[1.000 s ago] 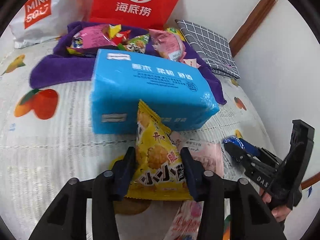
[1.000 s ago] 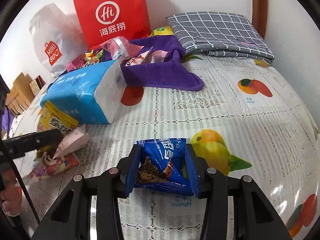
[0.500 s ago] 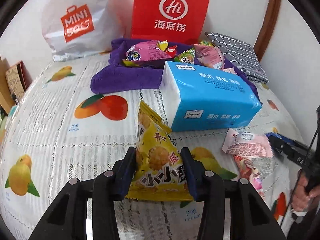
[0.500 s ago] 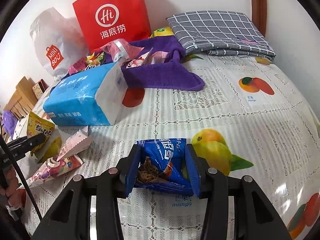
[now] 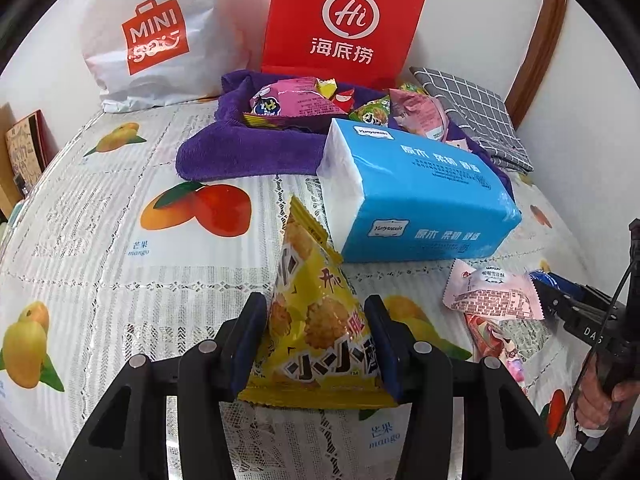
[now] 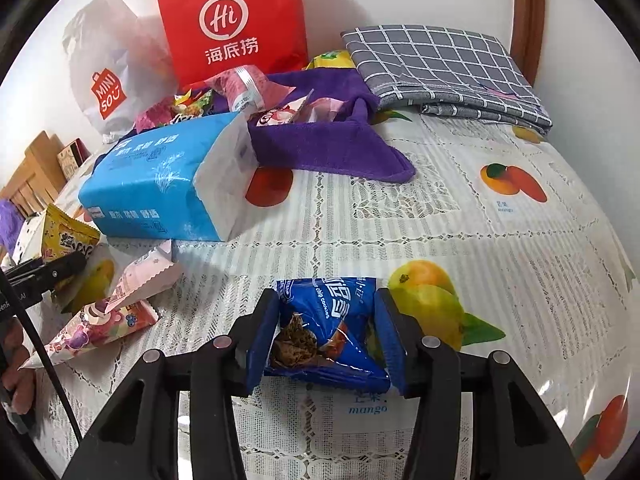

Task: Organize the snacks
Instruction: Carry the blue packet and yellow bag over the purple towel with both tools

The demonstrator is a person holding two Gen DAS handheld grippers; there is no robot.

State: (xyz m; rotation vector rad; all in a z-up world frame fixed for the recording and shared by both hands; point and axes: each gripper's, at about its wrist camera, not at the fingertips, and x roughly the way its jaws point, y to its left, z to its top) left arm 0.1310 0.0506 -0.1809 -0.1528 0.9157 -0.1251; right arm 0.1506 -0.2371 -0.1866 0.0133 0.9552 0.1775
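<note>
My left gripper is shut on a yellow cracker snack bag, held above the fruit-print tablecloth. My right gripper is shut on a blue chocolate chip cookie bag; it also shows at the right edge of the left wrist view. A purple towel at the back holds several snack packets. A pink wafer packet and a cartoon-print packet lie on the table between the grippers.
A blue tissue pack lies in front of the towel. A red Hi paper bag and a white Miniso bag stand against the wall. A folded grey checked cloth lies at the back right.
My left gripper has drawn back and to the left with the yellow bag, so the tissue pack now sits farther off to the right. My right gripper has barely moved.
</note>
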